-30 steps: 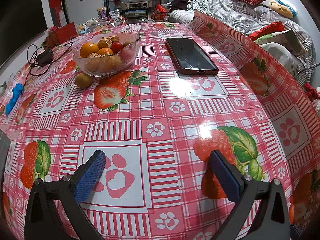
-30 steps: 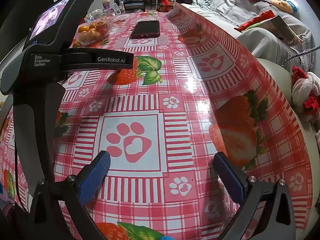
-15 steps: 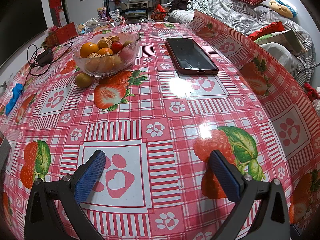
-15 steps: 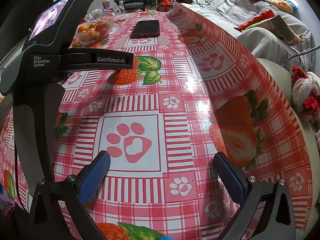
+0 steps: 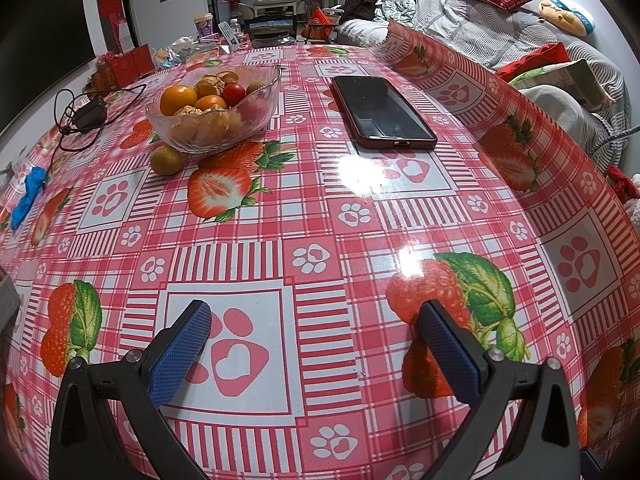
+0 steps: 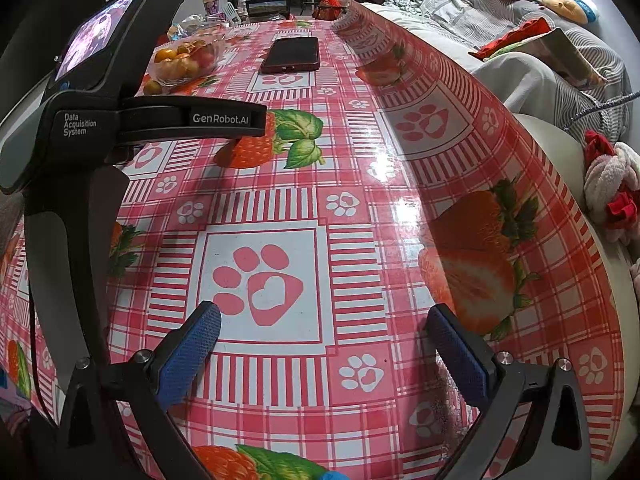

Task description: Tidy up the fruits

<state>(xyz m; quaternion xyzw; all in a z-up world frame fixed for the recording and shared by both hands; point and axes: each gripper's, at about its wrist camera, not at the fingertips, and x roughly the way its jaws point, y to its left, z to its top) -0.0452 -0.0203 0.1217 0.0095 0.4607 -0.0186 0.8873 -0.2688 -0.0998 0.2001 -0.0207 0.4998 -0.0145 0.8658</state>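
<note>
A glass bowl [image 5: 256,120] full of oranges, a small red fruit and husked fruits stands at the far left of the table; it also shows in the right wrist view [image 6: 188,62]. One small yellow-brown fruit [image 5: 166,160] lies on the cloth just in front of the bowl, touching or nearly touching it; the right wrist view shows it too [image 6: 152,87]. My left gripper [image 5: 316,316] is open and empty, low over the near part of the table. My right gripper [image 6: 324,320] is open and empty, to the right of the left gripper's body [image 6: 80,152].
A dark phone [image 5: 380,110] lies right of the bowl. A black charger with cable [image 5: 90,114] and a blue object [image 5: 28,196] lie at the left edge. The red strawberry tablecloth [image 5: 320,220] curls up at the right edge, beside a sofa with cushions [image 5: 500,28].
</note>
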